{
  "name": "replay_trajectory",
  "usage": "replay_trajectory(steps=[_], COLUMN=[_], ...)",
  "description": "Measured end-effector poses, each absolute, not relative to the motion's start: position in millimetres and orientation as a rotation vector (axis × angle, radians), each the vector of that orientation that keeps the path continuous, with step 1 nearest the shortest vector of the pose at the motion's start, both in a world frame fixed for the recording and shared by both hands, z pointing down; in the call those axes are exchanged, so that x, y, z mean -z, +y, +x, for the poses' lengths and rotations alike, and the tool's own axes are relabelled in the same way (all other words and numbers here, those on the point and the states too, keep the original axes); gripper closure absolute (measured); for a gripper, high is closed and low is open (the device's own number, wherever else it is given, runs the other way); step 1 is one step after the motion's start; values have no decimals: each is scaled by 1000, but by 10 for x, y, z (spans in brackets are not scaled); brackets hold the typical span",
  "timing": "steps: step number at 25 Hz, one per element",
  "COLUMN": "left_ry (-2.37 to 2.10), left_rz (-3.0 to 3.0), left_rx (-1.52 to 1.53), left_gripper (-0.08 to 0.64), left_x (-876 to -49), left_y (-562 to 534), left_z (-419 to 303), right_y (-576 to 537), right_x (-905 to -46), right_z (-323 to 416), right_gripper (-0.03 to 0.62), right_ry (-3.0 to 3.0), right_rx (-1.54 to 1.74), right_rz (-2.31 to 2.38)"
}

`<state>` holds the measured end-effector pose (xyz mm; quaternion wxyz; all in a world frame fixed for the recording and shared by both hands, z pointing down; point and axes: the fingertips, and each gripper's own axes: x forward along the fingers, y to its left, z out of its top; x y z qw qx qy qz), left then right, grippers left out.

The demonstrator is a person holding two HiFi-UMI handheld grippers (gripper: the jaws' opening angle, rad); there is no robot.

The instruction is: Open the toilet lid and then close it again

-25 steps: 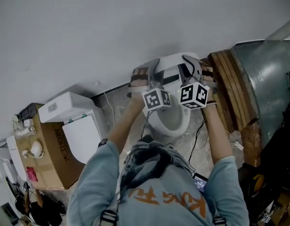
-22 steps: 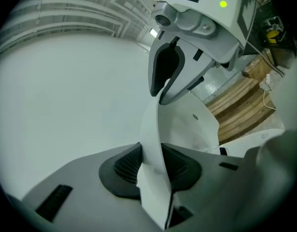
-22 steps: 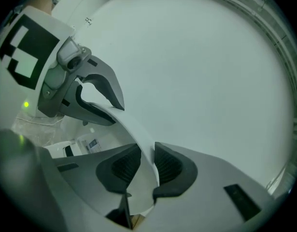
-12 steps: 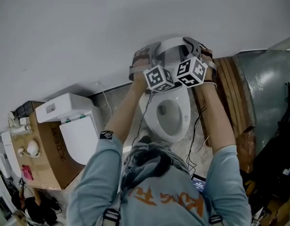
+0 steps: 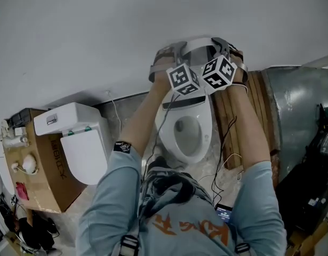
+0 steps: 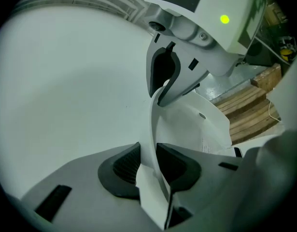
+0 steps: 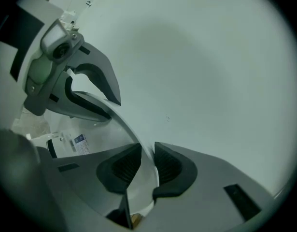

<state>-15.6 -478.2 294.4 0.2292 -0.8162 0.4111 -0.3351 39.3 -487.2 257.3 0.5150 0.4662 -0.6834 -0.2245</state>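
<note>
1. Head view: the lid (image 5: 198, 41) stands raised at the top centre, close to the wall (image 5: 100, 36) and above the open toilet bowl (image 5: 205, 137) in mid-frame. The left tongs (image 5: 178, 51) and the right tongs (image 5: 217, 45) hold its upper rim side by side. Two holds probably keep the lid from twisting on its hinge. Wooden planks (image 5: 249, 116) stand to the right of the bowl, and a second toilet (image 5: 81, 148) at the lower left plays no part.

2. Left gripper view: the left tongs (image 6: 147, 164) are clenched on the lid's thin white rim, having just been closing on it. The rim runs up from between the pads to the right tongs (image 6: 160, 79), which are clamped higher on the same edge. A pinch suits so thin an edge.

3. Right gripper view: the right tongs (image 7: 147, 167) likewise pinch the rim and have just been closing. The left tongs (image 7: 85, 93) grip further along the arc at the upper left. The opening half looks about done. Holding on should stop the lid knocking the wall and leaves it ready for lowering.
</note>
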Motion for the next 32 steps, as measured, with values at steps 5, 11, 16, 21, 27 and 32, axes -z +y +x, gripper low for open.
replay_trajectory(steps=[5, 11, 16, 21, 27, 32], left_ry=[1139, 1161, 1167, 1182, 1209, 1172], left_rz=[-2248, -2227, -2236, -2195, -2142, -2053], left_rx=[913, 882, 903, 932, 965, 1030], left_gripper=[445, 445, 453, 456, 443, 413], left_x=[-2966, -2936, -2861, -2823, -2830, -2984], left_y=[-4914, -4837, -4524, -3978, -3271, -2594], left_z=[-167, -188, -140, -43, 82, 145], right_y=[-4996, -4899, -4566, -3988, -3199, -2475], right_x=[-2588, -2532, -2463, -2421, -2438, -2577], right_z=[391, 370, 423, 529, 671, 744], right_gripper=[512, 514, 517, 496, 472, 463], right_ry=[-1672, -1740, -1762, -1837, -1925, -1934], right_rx=[487, 439, 466, 477, 556, 677], right_rz=[1103, 1117, 1101, 1076, 1022, 1020])
